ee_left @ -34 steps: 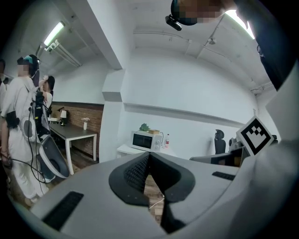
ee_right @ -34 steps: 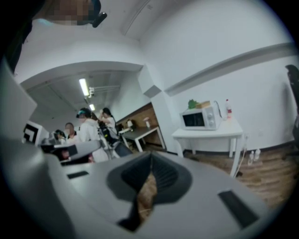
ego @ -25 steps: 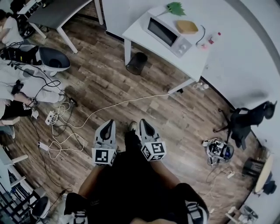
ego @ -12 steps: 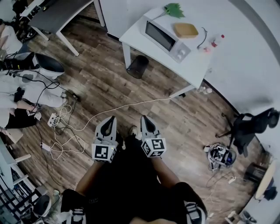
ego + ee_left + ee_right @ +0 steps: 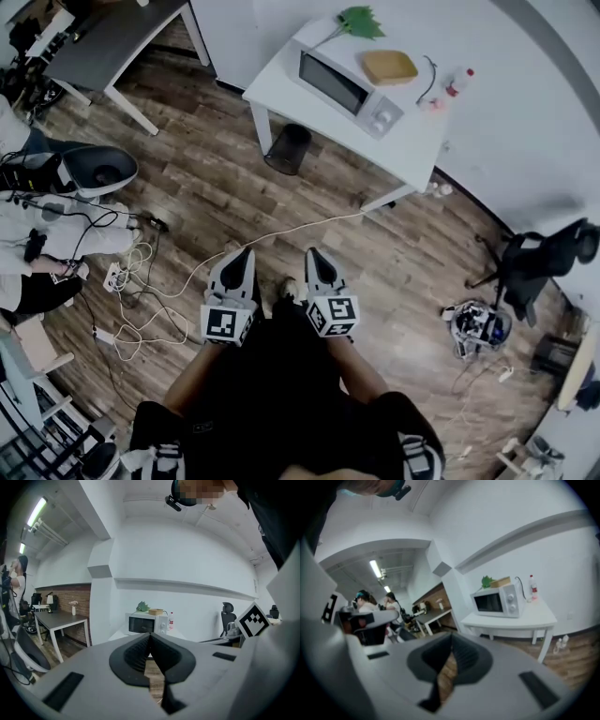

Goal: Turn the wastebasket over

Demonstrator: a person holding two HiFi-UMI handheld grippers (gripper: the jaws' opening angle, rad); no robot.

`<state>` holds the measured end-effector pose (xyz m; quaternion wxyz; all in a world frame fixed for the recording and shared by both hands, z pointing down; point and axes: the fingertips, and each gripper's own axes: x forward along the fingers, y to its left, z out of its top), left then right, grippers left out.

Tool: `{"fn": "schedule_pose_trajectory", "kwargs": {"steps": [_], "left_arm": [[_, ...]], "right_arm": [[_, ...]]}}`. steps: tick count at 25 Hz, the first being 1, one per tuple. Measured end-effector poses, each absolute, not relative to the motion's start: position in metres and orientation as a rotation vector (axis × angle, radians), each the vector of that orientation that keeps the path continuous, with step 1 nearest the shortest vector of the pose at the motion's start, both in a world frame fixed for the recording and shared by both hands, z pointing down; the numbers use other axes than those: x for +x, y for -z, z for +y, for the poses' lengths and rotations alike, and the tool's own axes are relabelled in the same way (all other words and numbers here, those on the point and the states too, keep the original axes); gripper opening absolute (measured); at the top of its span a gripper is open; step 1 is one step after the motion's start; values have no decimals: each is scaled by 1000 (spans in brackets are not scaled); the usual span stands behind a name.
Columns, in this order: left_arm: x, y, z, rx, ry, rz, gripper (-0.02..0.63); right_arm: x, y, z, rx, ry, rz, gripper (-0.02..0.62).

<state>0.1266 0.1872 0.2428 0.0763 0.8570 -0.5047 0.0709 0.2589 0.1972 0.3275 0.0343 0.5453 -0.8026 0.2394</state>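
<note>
The wastebasket [image 5: 288, 148], a small black mesh bin, stands upright on the wood floor by the near left leg of the white table [image 5: 412, 141]. My left gripper [image 5: 246, 251] and right gripper [image 5: 312, 253] are held side by side in front of my body. They point toward the table, well short of the bin. Both are shut with nothing between the jaws. In the left gripper view the shut left gripper [image 5: 150, 638] hides the bin; the microwave [image 5: 143, 623] shows above it. The right gripper view shows the right gripper [image 5: 451, 642] shut too.
A microwave [image 5: 342, 82], a basket and a bottle sit on the white table. A white cable [image 5: 281, 220] crosses the floor ahead of the grippers. An office chair [image 5: 98, 171] and seated people are at left, a grey desk [image 5: 112, 37] at far left, a black chair [image 5: 534, 262] at right.
Both grippers have moved forward together toward the table, still shut. The wastebasket and table have slid left in the head view.
</note>
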Motion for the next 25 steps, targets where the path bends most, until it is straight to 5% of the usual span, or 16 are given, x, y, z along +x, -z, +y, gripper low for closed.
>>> {"fn": "schedule_pose_trajectory", "kwargs": {"steps": [25], "left_arm": [[-27, -307, -29, 2530, -240, -1397, 35]], "right_arm": [[120, -403, -3, 1675, -852, -2232, 33]]}}
